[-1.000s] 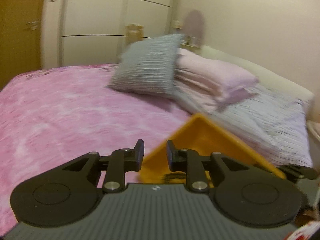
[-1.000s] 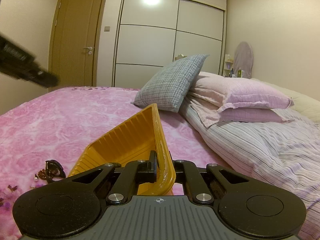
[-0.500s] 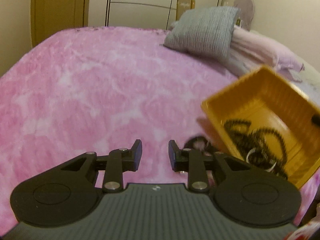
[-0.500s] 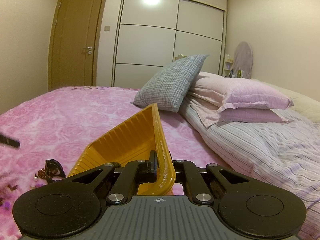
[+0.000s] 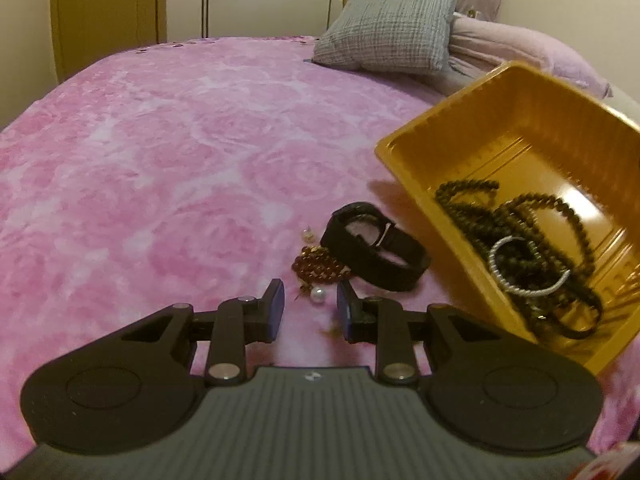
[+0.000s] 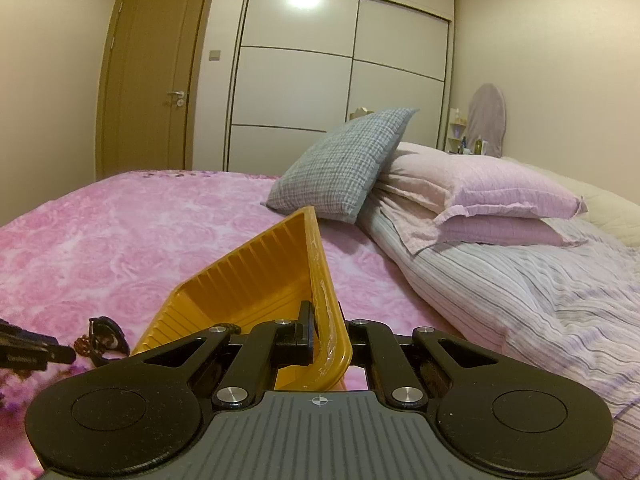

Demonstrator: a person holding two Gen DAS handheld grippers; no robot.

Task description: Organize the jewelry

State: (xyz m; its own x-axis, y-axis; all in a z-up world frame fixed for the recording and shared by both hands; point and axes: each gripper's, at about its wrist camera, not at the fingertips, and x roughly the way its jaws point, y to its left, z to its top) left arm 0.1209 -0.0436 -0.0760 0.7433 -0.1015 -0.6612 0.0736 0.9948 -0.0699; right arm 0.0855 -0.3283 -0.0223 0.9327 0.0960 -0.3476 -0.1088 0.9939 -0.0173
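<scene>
Left gripper (image 5: pixel 310 306): jaws held a narrow gap apart, nothing clamped. A white pearl (image 5: pixel 318 295) is seen on the bedspread just ahead of the gap, between the fingertips' line and not touched by either pad.

Landmark taken as the yellow tray (image 5: pixel 404 160). Just left of the tray's near corner, a black watch (image 5: pixel 374 248) is laid on the pink bedspread (image 5: pixel 160 160), strap looped. A cluster of amber beads (image 5: pixel 318 268) is found touching the watch on the side away from the tray; a small pale earring (image 5: pixel 307 235) sits just behind the beads. Inside the tray, dark bead strands (image 5: pixel 520 224) are piled, with a silver bangle (image 5: pixel 528 266) resting on top.

Right gripper (image 6: pixel 326 334): jaws closed on the tray's rim (image 6: pixel 328 320); the tray is held tilted, its far corner raised off the bedspread. The left gripper's tip is seen left of the tray at the frame edge, beside the watch.

Beyond the tray: a grey checked cushion (image 6: pixel 340 164) is leaned against stacked pink pillows (image 6: pixel 480 192). Behind those, a white wardrobe (image 6: pixel 340 80) and a wooden door (image 6: pixel 152 80) are seen.
</scene>
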